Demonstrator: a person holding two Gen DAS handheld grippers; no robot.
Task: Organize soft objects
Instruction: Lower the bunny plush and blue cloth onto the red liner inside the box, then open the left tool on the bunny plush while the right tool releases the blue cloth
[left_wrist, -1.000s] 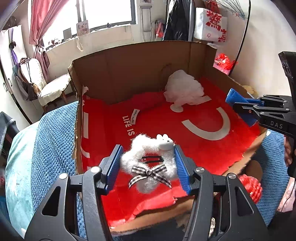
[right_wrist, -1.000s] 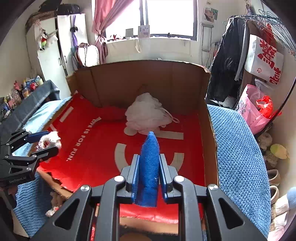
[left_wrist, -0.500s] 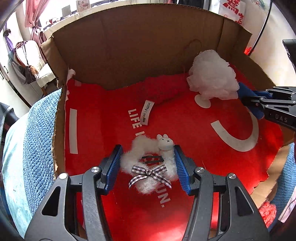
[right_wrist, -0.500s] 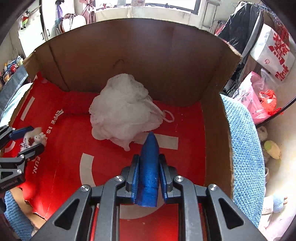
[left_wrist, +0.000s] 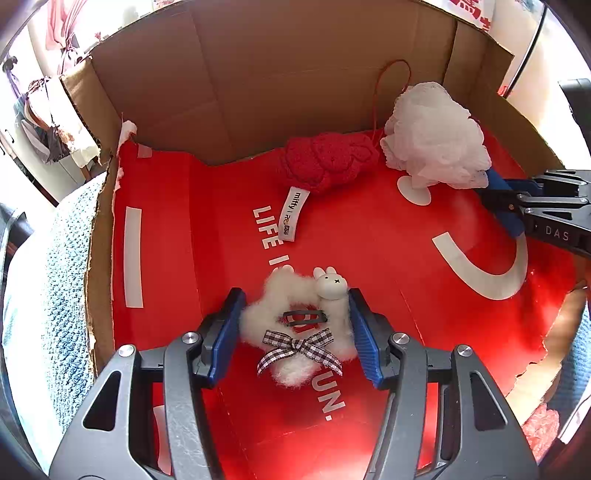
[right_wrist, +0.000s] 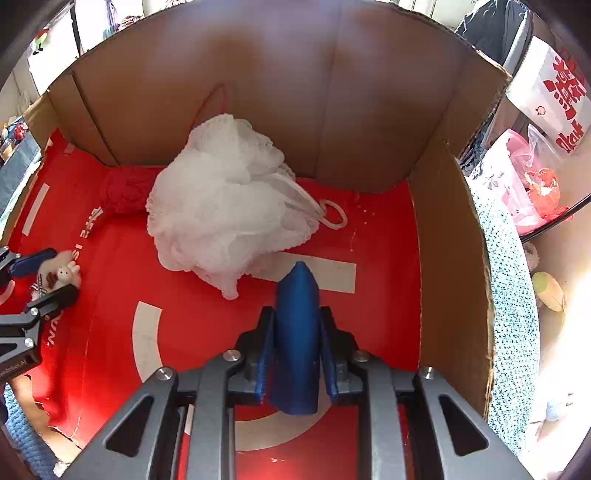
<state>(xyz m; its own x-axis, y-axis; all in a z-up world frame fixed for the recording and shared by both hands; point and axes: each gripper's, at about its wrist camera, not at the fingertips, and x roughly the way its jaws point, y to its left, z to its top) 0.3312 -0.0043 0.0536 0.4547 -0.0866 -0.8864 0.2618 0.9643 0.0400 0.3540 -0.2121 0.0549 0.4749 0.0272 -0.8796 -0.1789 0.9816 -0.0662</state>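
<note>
Mesh pouf (right_wrist: 225, 199), red knit (left_wrist: 325, 162), cardboard wall (left_wrist: 295, 74)

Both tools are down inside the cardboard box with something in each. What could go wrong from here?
1. The right tool is opening around the blue sponge, right beside the white bath pouf; the sponge may drop onto the pouf or its loop rather than bare floor.
2. The left tool grips the fluffy bunny clip only by its soft fur; its checked bow might catch on a pad at release.
</note>
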